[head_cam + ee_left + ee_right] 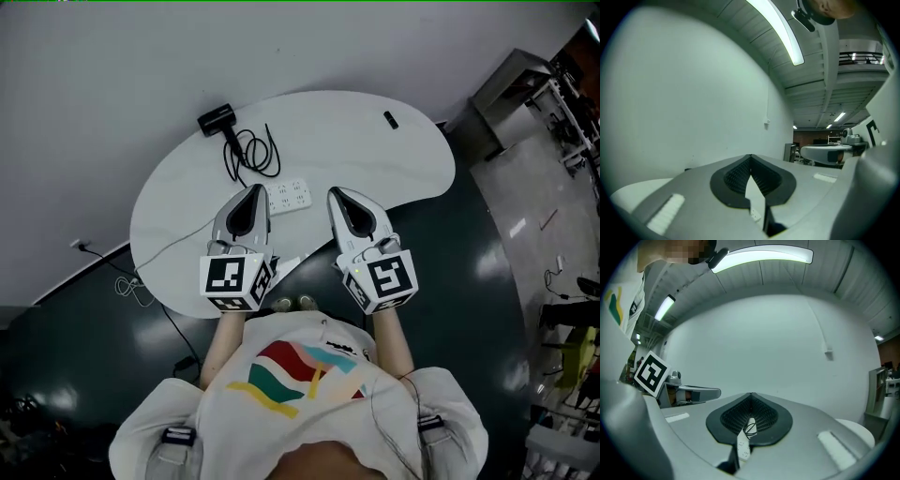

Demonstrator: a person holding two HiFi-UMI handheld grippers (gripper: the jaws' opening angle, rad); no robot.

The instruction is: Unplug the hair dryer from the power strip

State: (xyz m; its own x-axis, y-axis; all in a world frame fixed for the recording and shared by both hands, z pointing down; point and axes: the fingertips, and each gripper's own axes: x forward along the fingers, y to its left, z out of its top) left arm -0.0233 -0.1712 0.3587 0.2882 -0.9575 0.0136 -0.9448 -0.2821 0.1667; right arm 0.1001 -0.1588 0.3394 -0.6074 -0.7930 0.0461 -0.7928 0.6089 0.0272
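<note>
From the head we look steeply down, from well above, on the white table [375, 155], with the left gripper [254, 190] and right gripper [334, 194] side by side over its near edge. Each gripper camera sits low and close behind its own jaws and faces level along them toward the wall [693, 93] and ceiling [820, 89]. All three of our views take in the power strip [289, 197], and each gripper view catches the other gripper at its edge.

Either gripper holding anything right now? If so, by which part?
Nothing is held. The left gripper and right gripper are both shut and empty; the power strip lies untouched on the table.
</note>
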